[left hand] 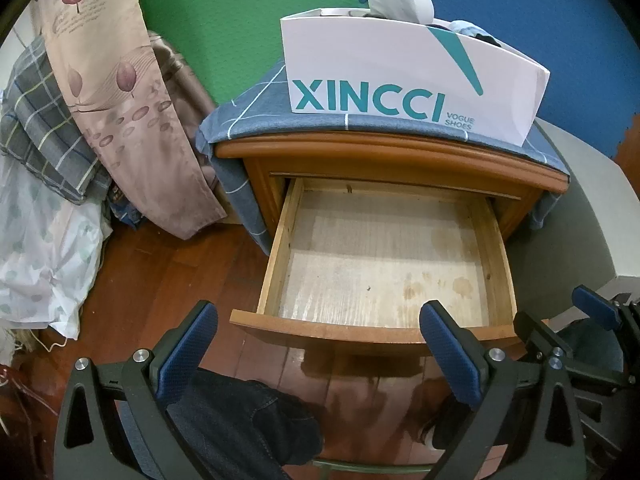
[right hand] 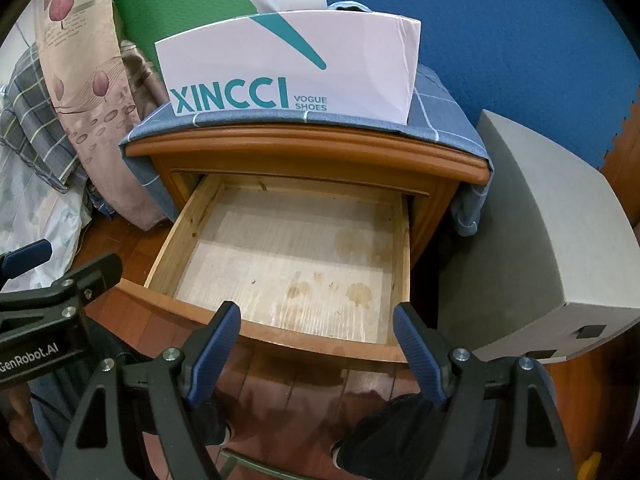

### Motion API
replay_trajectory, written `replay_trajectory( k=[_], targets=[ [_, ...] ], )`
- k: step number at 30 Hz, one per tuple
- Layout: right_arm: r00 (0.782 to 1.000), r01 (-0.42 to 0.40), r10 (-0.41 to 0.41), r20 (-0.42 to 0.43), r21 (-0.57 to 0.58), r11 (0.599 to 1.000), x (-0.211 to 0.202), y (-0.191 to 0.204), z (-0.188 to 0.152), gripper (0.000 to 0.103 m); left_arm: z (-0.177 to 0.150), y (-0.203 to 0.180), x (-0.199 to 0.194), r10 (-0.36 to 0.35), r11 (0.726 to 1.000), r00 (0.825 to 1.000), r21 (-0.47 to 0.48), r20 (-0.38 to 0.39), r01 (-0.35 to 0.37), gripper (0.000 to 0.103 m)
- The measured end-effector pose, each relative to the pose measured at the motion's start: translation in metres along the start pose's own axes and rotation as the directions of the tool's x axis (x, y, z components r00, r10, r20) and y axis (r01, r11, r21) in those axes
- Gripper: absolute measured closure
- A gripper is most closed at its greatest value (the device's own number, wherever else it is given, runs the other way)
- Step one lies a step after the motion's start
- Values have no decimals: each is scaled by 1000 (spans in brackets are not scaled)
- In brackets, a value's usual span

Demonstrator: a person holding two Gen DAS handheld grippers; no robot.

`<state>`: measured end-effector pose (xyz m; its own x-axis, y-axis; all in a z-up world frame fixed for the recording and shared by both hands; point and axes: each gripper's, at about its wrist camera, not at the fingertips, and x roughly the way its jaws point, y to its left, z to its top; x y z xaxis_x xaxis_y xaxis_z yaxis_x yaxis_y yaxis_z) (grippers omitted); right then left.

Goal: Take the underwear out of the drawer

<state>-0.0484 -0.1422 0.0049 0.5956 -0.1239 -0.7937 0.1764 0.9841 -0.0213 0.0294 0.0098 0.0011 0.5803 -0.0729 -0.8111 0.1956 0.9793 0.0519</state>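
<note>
The wooden nightstand's drawer (left hand: 494, 240) (right hand: 400, 248) is pulled open and its stained pale bottom is bare; no underwear shows inside it. My left gripper (left hand: 318, 330) is open and empty, held above the floor just in front of the drawer's front edge. My right gripper (right hand: 318, 330) is open and empty too, in front of the drawer's front edge. The right gripper also shows at the right edge of the left wrist view (left hand: 560, 312), and the left gripper shows at the left edge of the right wrist view (right hand: 60, 260). A blue cloth item (left hand: 470, 30) (right hand: 350, 5) peeks from the white bag.
A white XINCCI paper bag (left hand: 400, 80) (right hand: 300, 68) stands on the blue checked cloth (left hand: 256, 112) covering the nightstand top. A grey box (right hand: 540, 240) stands to the right. Curtains and bedding (left hand: 60, 140) lie left. The person's dark shoes (left hand: 248, 420) (right hand: 384, 428) stand on the wooden floor below.
</note>
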Motion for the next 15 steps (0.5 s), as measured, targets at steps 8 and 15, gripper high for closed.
replay_trajectory(
  k=[8, 15],
  targets=[
    [1000, 0, 0, -4, 1, 1000, 1, 0, 0, 22, -3, -2, 1, -14, 1000, 1000, 12, 0, 14, 2],
    [1000, -1, 1, -6, 2, 1000, 1, 3, -3, 22, -4, -2, 1, -33, 999, 999, 8, -3, 33, 2]
  ],
)
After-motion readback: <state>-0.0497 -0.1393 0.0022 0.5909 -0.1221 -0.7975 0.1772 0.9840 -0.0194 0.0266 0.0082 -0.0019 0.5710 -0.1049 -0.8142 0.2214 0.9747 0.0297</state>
